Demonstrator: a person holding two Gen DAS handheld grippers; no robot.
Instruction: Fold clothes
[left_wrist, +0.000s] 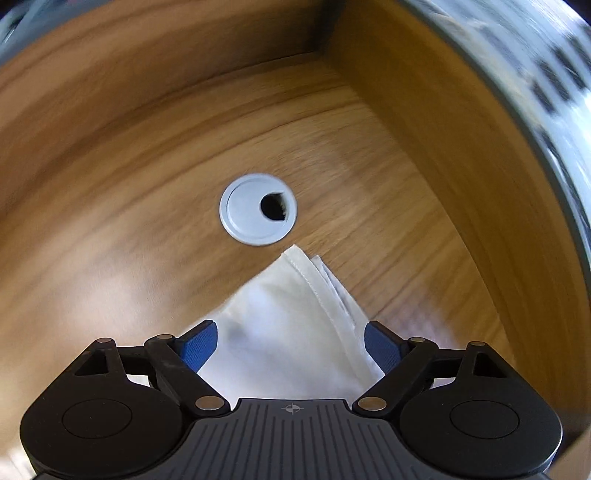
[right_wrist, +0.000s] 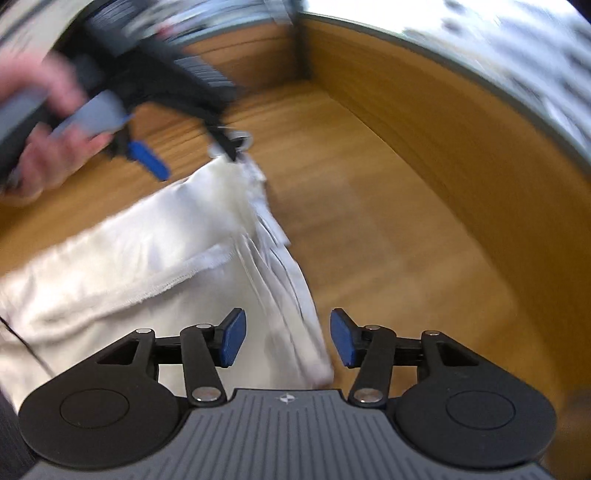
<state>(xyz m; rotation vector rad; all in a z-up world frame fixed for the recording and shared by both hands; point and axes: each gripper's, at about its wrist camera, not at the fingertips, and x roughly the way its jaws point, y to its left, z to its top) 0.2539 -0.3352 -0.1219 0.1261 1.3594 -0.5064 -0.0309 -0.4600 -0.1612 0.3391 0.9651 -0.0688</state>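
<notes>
The white, hemmed cotton garment (right_wrist: 147, 258) lies layered on the wooden desk (left_wrist: 110, 166), one corner just beside the grey cable grommet (left_wrist: 258, 209). Left gripper (left_wrist: 290, 345) and right gripper (right_wrist: 287, 338) both stand spread wide over its edges, holding nothing, probably poised to pinch or smooth.

Bare tabletop (right_wrist: 388, 236) lies open to the right of the folded white cloth (right_wrist: 155, 258). A raised wooden side panel (right_wrist: 461, 140) walls that side, meeting a back panel (left_wrist: 166, 62) at the corner. A grey cable grommet (left_wrist: 258, 209) sits flush, just beyond the cloth's corner.
</notes>
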